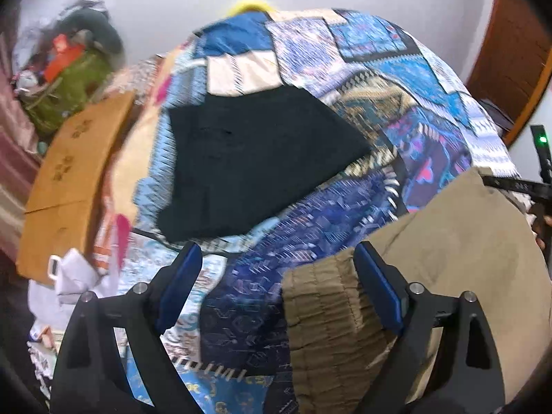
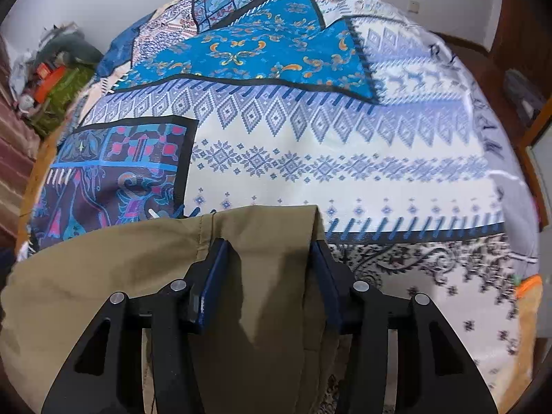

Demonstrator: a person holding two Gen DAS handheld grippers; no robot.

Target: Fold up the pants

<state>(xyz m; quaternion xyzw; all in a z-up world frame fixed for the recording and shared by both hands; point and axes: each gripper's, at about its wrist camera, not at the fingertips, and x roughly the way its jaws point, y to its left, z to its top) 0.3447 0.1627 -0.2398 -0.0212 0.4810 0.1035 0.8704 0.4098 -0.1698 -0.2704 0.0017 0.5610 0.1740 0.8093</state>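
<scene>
Khaki pants [image 1: 465, 234] lie flat on a patchwork bedspread [image 1: 345, 51]. In the left wrist view their gathered elastic waistband [image 1: 327, 310] lies between the fingers of my left gripper [image 1: 277, 248], close to the right finger; the jaws stand wide open just above it. In the right wrist view the far end of the pants [image 2: 103, 276] lies on the bedspread [image 2: 310, 158]. My right gripper [image 2: 269, 241] straddles the right-hand corner of the cloth, its fingers partly closed and still apart, and the fabric between them is not visibly pinched.
A folded black garment [image 1: 255, 158] lies on the bed beyond the left gripper. A cardboard box [image 1: 69, 172], a green bag [image 1: 69, 86] and white cloth [image 1: 69, 276] crowd the bed's left side. A wooden door [image 1: 510, 62] stands at the right.
</scene>
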